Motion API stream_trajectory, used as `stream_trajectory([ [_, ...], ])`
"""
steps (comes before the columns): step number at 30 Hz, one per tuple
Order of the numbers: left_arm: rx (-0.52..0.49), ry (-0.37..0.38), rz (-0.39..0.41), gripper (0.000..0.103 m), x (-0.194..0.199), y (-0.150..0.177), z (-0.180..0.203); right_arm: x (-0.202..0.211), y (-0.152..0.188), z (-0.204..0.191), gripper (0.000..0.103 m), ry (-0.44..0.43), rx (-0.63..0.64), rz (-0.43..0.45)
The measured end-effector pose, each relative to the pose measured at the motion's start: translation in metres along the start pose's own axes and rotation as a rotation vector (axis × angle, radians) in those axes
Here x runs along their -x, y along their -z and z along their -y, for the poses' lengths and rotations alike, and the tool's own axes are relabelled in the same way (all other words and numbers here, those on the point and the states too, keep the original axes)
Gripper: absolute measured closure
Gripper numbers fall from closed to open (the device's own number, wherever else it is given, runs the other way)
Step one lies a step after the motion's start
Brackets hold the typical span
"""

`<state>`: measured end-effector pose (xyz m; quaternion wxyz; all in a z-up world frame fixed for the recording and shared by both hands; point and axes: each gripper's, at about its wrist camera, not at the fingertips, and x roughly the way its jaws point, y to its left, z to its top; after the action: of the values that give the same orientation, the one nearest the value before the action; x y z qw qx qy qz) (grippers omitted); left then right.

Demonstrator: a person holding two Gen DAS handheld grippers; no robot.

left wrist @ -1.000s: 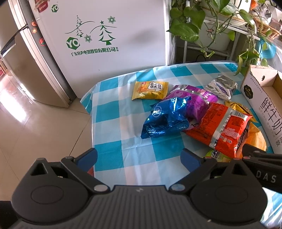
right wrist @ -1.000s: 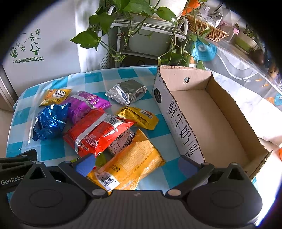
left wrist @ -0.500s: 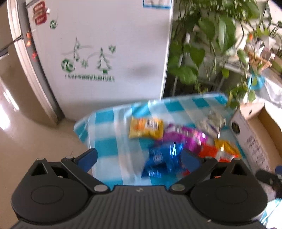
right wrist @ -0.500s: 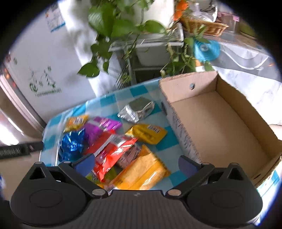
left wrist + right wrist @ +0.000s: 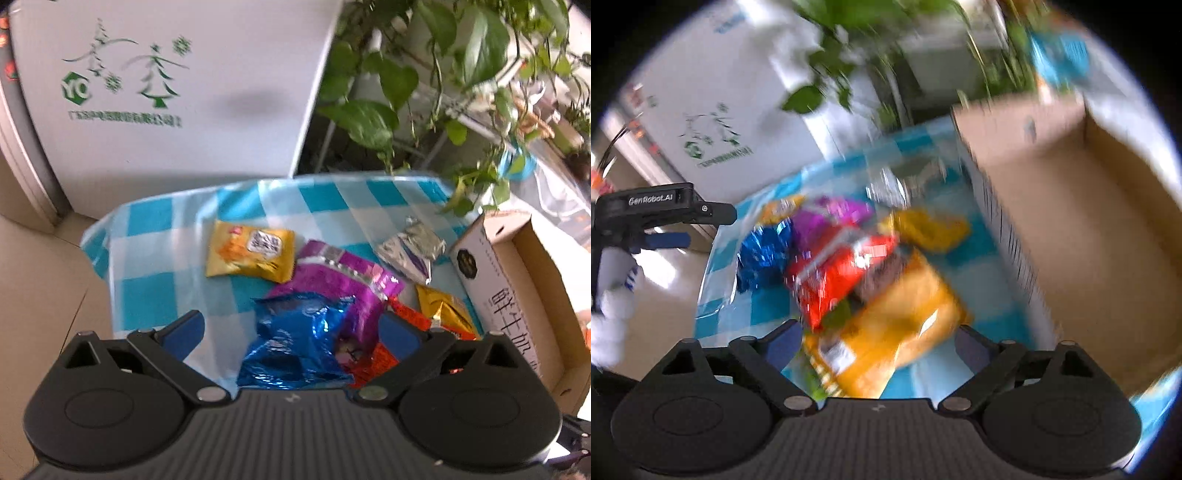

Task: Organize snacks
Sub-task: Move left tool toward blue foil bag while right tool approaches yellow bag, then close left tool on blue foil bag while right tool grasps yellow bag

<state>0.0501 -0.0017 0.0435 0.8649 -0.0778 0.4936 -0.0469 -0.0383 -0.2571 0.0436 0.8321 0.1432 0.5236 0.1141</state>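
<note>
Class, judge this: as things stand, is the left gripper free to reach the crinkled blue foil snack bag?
Probably yes. The left gripper has open jaws that frame the crinkled blue foil snack bag, which lies on top of the pile with nothing over it.

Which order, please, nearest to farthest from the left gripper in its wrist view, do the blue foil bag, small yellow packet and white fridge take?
1. The blue foil bag lies nearest, between the open jaws of the left gripper.
2. The small yellow packet lies farther up the checked tablecloth, left of centre.
3. The white fridge stands farthest, beyond the table's far edge.
</note>
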Motion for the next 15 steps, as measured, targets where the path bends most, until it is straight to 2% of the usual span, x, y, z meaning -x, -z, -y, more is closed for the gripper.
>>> stream_trajectory([
  [7, 0.013, 0.017, -0.085, 0.003, -0.029, 0.004, 0.002, -0.019, 0.003, 0.006, 0.013, 0.035, -0.137, -0.03],
  [12, 0.02, 0.003, -0.086, 0.003, -0.041, 0.004, 0.0, -0.029, 0.003, 0.016, 0.016, 0.017, -0.243, -0.046],
  [15, 0.025, 0.002, -0.075, 0.004, -0.047, 0.005, 0.0, -0.036, 0.003, 0.018, 0.024, 0.035, -0.287, -0.051],
])
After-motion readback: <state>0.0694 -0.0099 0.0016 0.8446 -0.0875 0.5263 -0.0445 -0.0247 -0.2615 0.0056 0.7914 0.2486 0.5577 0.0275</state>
